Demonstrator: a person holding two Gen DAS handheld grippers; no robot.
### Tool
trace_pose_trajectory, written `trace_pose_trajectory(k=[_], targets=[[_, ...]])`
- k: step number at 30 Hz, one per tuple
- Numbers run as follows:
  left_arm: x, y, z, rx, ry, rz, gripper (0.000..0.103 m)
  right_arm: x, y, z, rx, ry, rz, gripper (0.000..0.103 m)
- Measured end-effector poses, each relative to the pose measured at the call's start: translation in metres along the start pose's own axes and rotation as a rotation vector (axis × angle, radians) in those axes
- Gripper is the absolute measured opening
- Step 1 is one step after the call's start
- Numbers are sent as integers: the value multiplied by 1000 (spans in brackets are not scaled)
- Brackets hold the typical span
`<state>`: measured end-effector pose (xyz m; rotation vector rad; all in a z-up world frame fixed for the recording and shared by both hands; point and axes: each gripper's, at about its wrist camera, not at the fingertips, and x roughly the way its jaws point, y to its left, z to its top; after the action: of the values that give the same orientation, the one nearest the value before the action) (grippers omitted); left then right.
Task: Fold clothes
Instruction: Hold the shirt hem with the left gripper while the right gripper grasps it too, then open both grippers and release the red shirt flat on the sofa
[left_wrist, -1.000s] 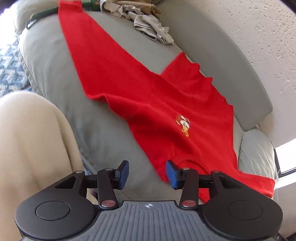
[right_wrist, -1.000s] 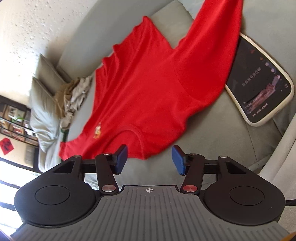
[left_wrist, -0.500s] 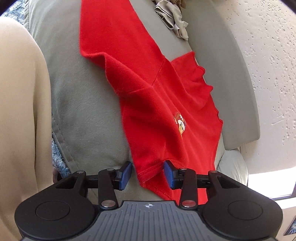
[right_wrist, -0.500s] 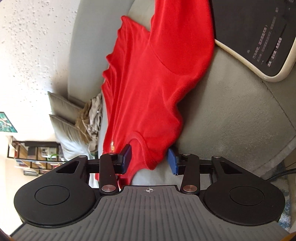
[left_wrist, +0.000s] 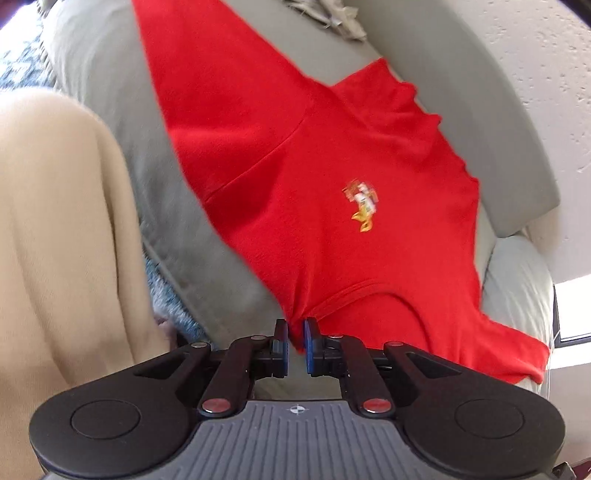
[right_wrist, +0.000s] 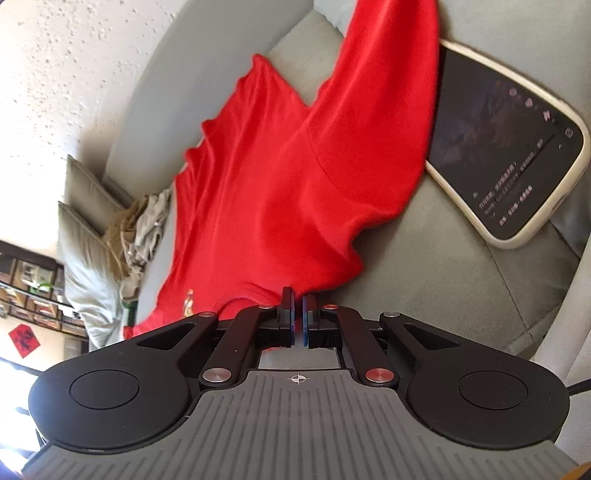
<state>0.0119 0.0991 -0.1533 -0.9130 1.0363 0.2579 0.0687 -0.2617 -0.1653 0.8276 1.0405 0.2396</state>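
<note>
Left wrist view, left of the jaws: a person's leg in beige cloth (left_wrist: 55, 240), with a strip of blue patterned rug (left_wrist: 166, 291) between it and the sofa edge. Grey sofa (left_wrist: 110, 92) runs under everything ahead. Red long-sleeve shirt (left_wrist: 295, 166) lies spread flat on the seat, one sleeve running up and left away from the jaws, small chest logo (left_wrist: 364, 210) ahead and slightly right. Left gripper (left_wrist: 294, 341): jaws closing, shoulder edge of the shirt by the collar is pinched between the pads and bunches there. Far ahead, a crumpled beige-grey garment pile (left_wrist: 325, 18). Right of the jaws: sofa backrest, then textured white wall (left_wrist: 535, 55).

Right wrist view, far left of the jaws: shelving and a red wall decoration (right_wrist: 24, 339), grey cushions (right_wrist: 81, 221), and the same garment pile. Shirt fills the area ahead. Right gripper (right_wrist: 298, 317): jaws closed on the shirt's other shoulder edge, fabric drawn into the narrow slit between the pads. Ahead-right of the jaws: a phone (right_wrist: 498, 147) in a pale case, screen up on the seat, sleeve edge touching its left side.
</note>
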Motion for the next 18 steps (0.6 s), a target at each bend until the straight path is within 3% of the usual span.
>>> trace_pose_trajectory(k=[2,4,5,6,9,11,13,14,15,18], targets=[[-1,7,1,-10,43,23,30,-2,-1,-1,-4,43,-9,10],[-8,5,-1,43,40,73,32,-9,3,-6,-42,68,-29,29],[-14,2,-3,80,18,75,34,-15,7,-9,-75,74,-44,52],[-19,-1,-4,116,-4,78,34,-21,12,-13,-112,77,-61,63],[-35,-10,-10,229,-76,83,35,-32,41,-30,-322,15,-105,63],[-38,-26,-10,328,-164,89,34,-30,60,-38,-462,-30,-127,61],[-39,-46,-11,428,-255,110,35,-22,78,-44,-600,-78,-154,52],[-39,-54,-11,479,-295,118,36,-18,86,-48,-669,-103,-167,33],[-37,-62,-11,534,-323,126,38,-14,94,-50,-735,-125,-181,22],[-20,-80,-5,666,-342,201,45,4,102,-43,-811,-149,-284,24]])
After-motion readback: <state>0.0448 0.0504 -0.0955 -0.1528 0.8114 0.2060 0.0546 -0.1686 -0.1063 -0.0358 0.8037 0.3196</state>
